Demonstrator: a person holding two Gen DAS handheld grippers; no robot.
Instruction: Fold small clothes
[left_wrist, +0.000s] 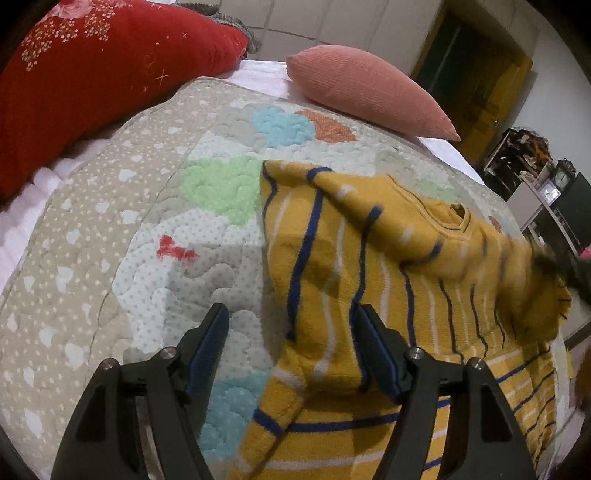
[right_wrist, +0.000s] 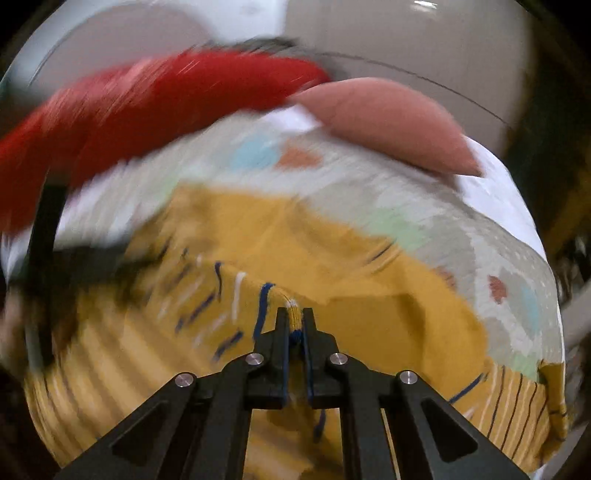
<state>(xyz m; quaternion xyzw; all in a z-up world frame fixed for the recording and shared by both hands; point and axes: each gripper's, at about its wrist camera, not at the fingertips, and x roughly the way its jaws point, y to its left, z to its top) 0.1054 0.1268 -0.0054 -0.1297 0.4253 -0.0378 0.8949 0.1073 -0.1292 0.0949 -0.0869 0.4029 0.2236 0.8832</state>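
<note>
The yellow striped sweater (left_wrist: 388, 295) lies at centre right on the quilted bed cover (left_wrist: 110, 258). The right hand-held gripper (right_wrist: 295, 314) is clamped on a sweater edge, probably to carry a fold over. The left hand-held gripper (left_wrist: 291, 325) stands apart, straddling the sweater's left edge without gripping.

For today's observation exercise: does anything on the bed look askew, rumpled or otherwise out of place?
The yellow striped sweater lies rumpled and bunched on the quilt, one part folded over itself, not flat. The right gripper is shut on a pinch of it; the left gripper is open. Nothing looks spilled or damaged.
</note>
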